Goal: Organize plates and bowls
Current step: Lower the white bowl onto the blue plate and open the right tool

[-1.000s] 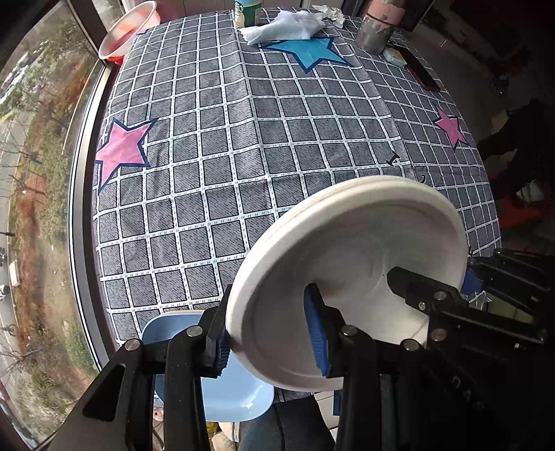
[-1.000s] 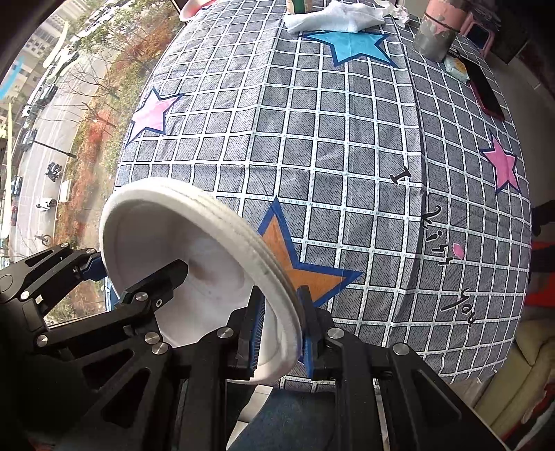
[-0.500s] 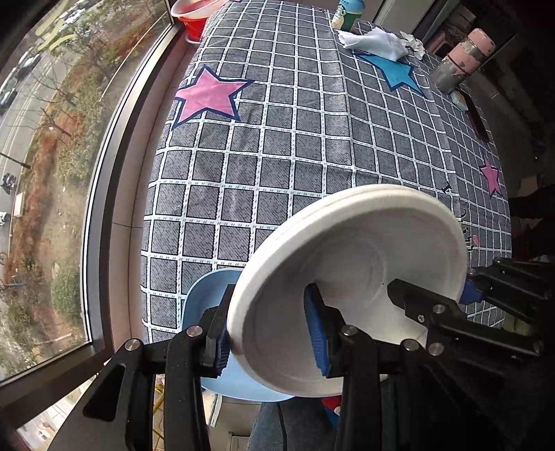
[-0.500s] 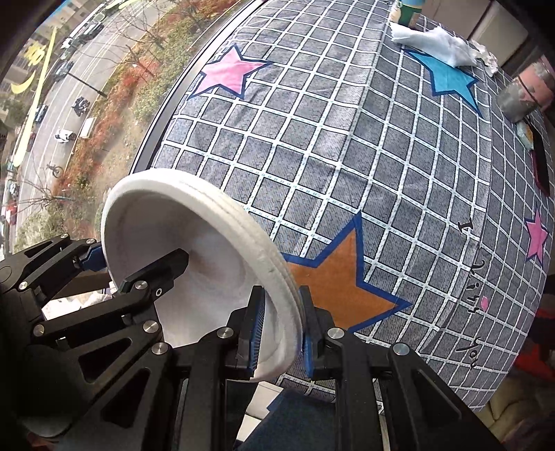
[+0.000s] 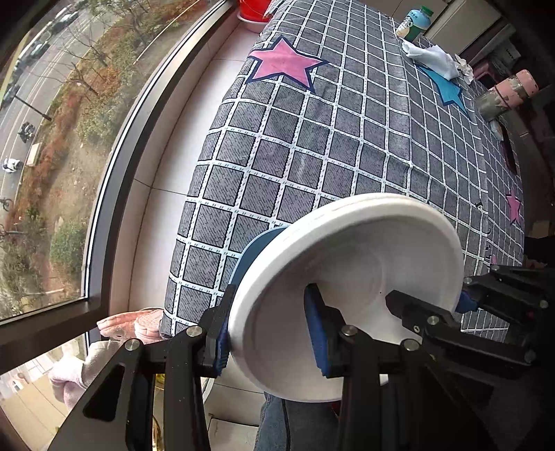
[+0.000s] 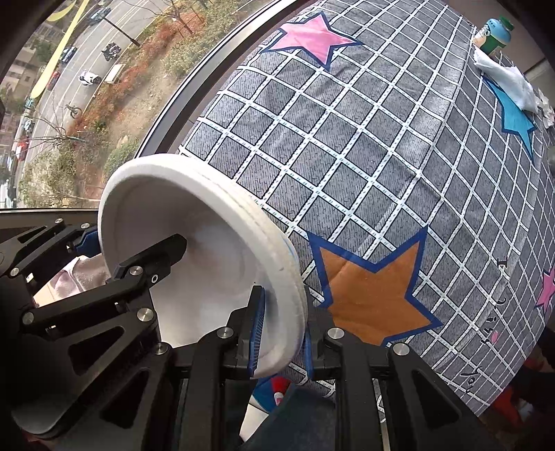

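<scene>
White plates (image 5: 350, 277), stacked, held above the near edge of the checked cloth (image 5: 347, 138). Left gripper (image 5: 270, 333) and right gripper (image 6: 281, 333) each clamp opposite rims. Lower both together, keeping the stack level, before releasing.

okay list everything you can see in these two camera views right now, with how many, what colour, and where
plates: a stack, count unclear, white with a blue one behind, tilted on edge, gripped at opposite rims.
tablecloth: one, grey checked with pink, blue and orange stars, covering the table.
bottle: one, green cap, far end.
cloth: one, white, crumpled by the bottle.
flask: one, pink and grey, far right edge.
basin: one, red, far corner by the window.
pink fabric: one, below the near corner.
left gripper: black, blue pads, clamping the rim.
right gripper: black, blue pads, clamping the opposite rim.
</scene>
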A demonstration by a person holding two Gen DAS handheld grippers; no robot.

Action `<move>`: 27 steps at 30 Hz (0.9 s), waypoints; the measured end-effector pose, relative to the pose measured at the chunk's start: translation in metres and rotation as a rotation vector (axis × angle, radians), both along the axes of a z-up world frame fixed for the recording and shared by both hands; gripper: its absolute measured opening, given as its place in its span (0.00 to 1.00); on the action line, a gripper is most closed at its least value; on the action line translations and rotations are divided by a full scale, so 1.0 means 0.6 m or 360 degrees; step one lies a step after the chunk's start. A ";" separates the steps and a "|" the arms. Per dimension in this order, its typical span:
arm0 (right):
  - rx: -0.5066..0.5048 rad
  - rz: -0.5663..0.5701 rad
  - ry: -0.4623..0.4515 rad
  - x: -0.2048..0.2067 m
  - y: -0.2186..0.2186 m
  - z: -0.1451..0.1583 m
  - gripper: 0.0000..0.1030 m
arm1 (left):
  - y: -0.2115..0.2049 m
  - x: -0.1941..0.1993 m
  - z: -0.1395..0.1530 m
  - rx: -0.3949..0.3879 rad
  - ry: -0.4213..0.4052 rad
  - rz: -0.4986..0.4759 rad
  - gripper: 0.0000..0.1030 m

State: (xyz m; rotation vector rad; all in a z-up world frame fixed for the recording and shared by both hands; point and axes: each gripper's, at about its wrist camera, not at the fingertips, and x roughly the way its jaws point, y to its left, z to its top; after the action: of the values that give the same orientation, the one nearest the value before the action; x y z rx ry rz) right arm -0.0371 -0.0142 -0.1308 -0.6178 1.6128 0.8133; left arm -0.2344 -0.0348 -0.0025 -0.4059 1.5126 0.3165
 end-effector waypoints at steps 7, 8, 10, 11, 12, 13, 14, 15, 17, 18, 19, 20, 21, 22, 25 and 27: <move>-0.0035 0.0065 0.0061 -0.018 0.027 -0.031 0.21 | 0.020 -0.026 -0.024 -0.0014 0.0062 0.0050 0.42; -0.0041 0.0064 0.0074 -0.019 0.029 -0.037 0.21 | 0.023 -0.027 -0.030 -0.0014 0.0072 0.0050 0.42; -0.0053 0.0046 0.0101 -0.019 0.033 -0.052 0.21 | 0.025 -0.028 -0.040 -0.0016 0.0084 0.0048 0.42; -0.0058 0.0034 0.0114 -0.018 0.034 -0.058 0.21 | 0.026 -0.027 -0.045 -0.0019 0.0090 0.0045 0.42; -0.0064 0.0025 0.0127 -0.018 0.035 -0.064 0.21 | 0.027 -0.027 -0.050 -0.0026 0.0100 0.0042 0.42; -0.0074 0.0019 0.0136 -0.014 0.036 -0.070 0.21 | 0.028 -0.028 -0.054 -0.0035 0.0103 0.0044 0.42; -0.0083 0.0015 0.0136 -0.014 0.037 -0.075 0.21 | 0.028 -0.028 -0.058 -0.0039 0.0108 0.0041 0.42; -0.0099 0.0015 0.0131 -0.011 0.035 -0.081 0.21 | 0.027 -0.027 -0.062 -0.0033 0.0122 0.0032 0.44; -0.0121 0.0004 0.0136 -0.009 0.032 -0.087 0.21 | 0.026 -0.027 -0.069 -0.0028 0.0137 0.0008 0.48; -0.0123 -0.0009 0.0140 -0.010 0.027 -0.089 0.21 | 0.025 -0.027 -0.070 -0.0025 0.0137 0.0002 0.49; -0.0124 -0.0020 0.0139 -0.009 0.024 -0.089 0.21 | 0.024 -0.026 -0.070 -0.0019 0.0136 -0.0006 0.52; -0.0124 -0.0030 0.0133 -0.006 0.022 -0.089 0.21 | 0.024 -0.025 -0.070 -0.0012 0.0134 -0.0016 0.55; -0.0122 -0.0042 0.0128 -0.002 0.014 -0.087 0.21 | 0.024 -0.024 -0.069 -0.0004 0.0131 -0.0028 0.56; -0.0123 -0.0052 0.0121 0.003 0.010 -0.085 0.21 | 0.023 -0.021 -0.067 0.0006 0.0127 -0.0038 0.58; -0.0133 -0.0091 0.0080 0.014 -0.002 -0.077 0.46 | 0.023 -0.015 -0.062 0.0053 0.0127 -0.0053 0.61; -0.0138 -0.0131 0.0043 0.021 -0.017 -0.068 0.55 | 0.028 -0.016 -0.058 0.0039 0.0109 -0.0029 0.67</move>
State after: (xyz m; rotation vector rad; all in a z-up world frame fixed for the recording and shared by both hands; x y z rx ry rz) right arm -0.0243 -0.0246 -0.1717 -0.5999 1.6938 0.6971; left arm -0.2441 -0.0181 -0.0371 -0.3648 1.5771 0.3374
